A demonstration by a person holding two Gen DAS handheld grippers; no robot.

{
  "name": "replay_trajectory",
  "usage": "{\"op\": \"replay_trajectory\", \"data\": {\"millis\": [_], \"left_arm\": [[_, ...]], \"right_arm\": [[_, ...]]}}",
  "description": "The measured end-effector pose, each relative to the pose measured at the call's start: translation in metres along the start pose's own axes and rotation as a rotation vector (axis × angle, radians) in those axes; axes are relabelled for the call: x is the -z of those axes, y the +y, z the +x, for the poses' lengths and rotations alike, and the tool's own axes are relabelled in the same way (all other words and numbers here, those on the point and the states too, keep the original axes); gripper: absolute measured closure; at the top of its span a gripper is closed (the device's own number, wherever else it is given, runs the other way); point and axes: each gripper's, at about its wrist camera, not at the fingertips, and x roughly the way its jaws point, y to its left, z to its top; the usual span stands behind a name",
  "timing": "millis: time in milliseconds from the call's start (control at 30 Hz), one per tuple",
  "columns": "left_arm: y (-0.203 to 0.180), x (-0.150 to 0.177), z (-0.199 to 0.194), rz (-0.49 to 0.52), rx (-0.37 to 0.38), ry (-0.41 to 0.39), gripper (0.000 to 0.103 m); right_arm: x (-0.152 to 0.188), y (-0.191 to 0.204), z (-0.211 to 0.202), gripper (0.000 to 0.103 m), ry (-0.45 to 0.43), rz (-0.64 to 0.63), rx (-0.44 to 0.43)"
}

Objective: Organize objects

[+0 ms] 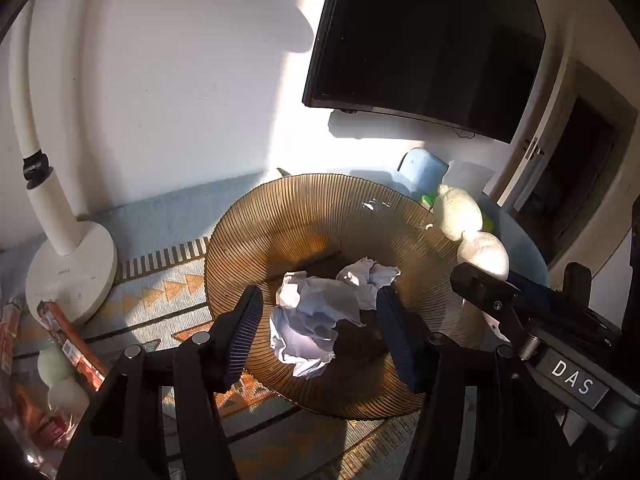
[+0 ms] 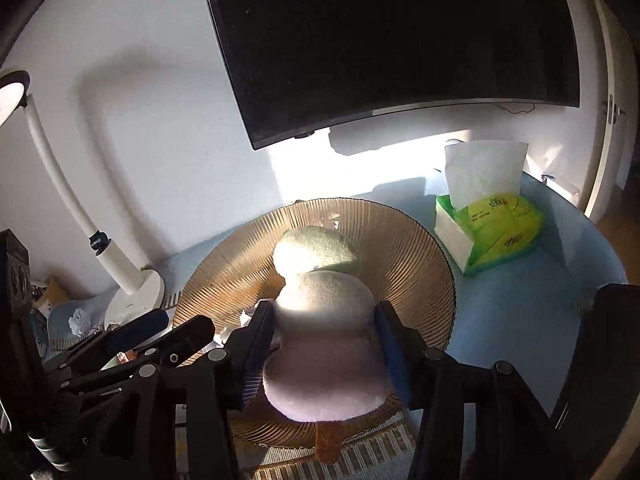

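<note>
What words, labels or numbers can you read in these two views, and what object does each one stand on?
"DAS": white letters on a grey label on the right tool's body, seen in the left wrist view.
Tissue pack: red print on the green-yellow wrapper, upside down and too blurred to read.
Orange packet: a small printed label, too small to read.
Lamp base: a faint mark, unreadable.

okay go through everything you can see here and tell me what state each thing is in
left gripper: open, above the crumpled paper.
right gripper: shut on the plush toy.
plush toy: held over the plate.
crumpled paper: lying in the plate.
plate: upright on the table.
tissue pack: open, tissue sticking up.
TV: off.
</note>
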Motion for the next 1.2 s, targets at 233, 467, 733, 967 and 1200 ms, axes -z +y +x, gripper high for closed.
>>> {"op": "replay_trajectory", "data": {"millis": [233, 467, 733, 967, 1200], "left_arm": [[0.008, 0.007, -0.019, -0.016, 0.009, -0.014, 0.038], [0.015, 0.022, -0.101, -0.014, -0.018, -0.136, 0.035], [0.062, 0.081, -0.209, -0.14, -0.132, -0.26, 0.014], [0.131, 0.17, -0.223, -0.278, -0.407, -0.231, 0.006], [0.178, 0.211, -0.19, -0.351, -0.485, -0.147, 0.006]], "right_arm": [[0.009, 0.01, -0.021, 0.039, -0.021, -0.015, -0.034], [0.033, 0.068, -0.078, 0.031, -0.079, -0.141, -0.142], [0.099, 0.147, -0.105, 0.016, -0.081, -0.268, -0.275], [0.172, 0.184, -0.067, 0.013, -0.081, -0.369, -0.245], [0.185, 0.19, -0.04, 0.012, -0.004, -0.387, -0.229]]}}
